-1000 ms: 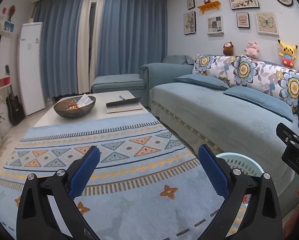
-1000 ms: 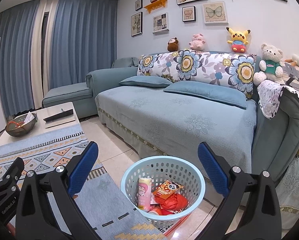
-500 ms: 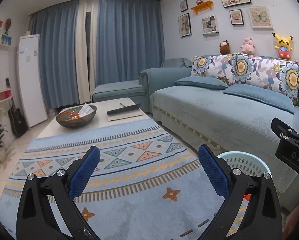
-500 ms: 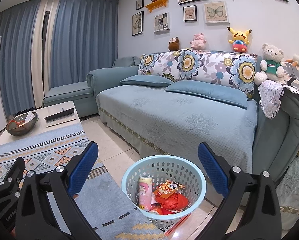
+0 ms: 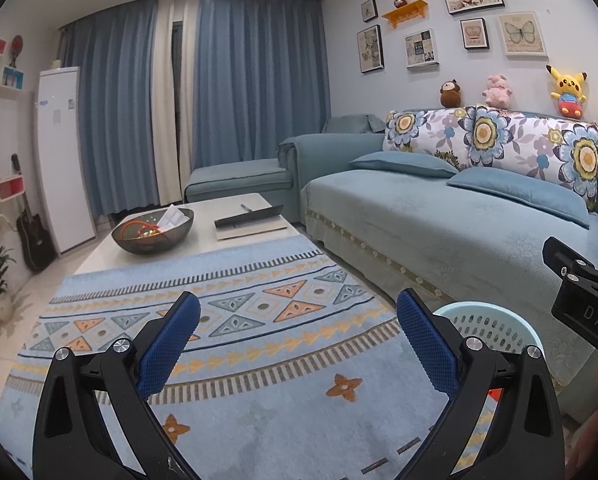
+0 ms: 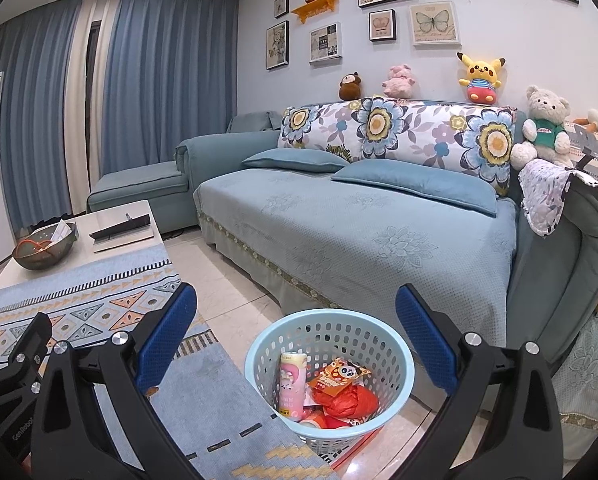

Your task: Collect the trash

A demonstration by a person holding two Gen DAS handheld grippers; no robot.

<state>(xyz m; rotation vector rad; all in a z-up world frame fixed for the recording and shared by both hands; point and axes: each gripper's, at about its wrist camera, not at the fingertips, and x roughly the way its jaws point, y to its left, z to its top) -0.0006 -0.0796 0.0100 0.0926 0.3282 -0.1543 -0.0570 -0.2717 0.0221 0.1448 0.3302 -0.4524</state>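
A light blue plastic basket [image 6: 395, 346] stands on the tiled floor by the sofa, holding a pink can [image 6: 292, 384], an orange snack packet [image 6: 339, 376] and a red wrapper [image 6: 351, 400]. My right gripper [image 6: 295, 336] is open and empty, held above and in front of the basket. My left gripper [image 5: 297, 338] is open and empty above the patterned rug [image 5: 227, 344]; the basket's rim [image 5: 495, 320] shows at its right, partly hidden by the right finger.
A blue sofa [image 6: 359, 232] with cushions and plush toys runs behind the basket. A white coffee table [image 5: 227, 224] holds a dark bowl [image 5: 153, 232] with paper and orange items, and a black tray on a notebook [image 5: 251, 222]. The right gripper's body [image 5: 583, 304] sits at the left view's right edge.
Both views have tilted up a little and drawn slightly back. Both grippers stay open and empty. The basket's contents have not moved.
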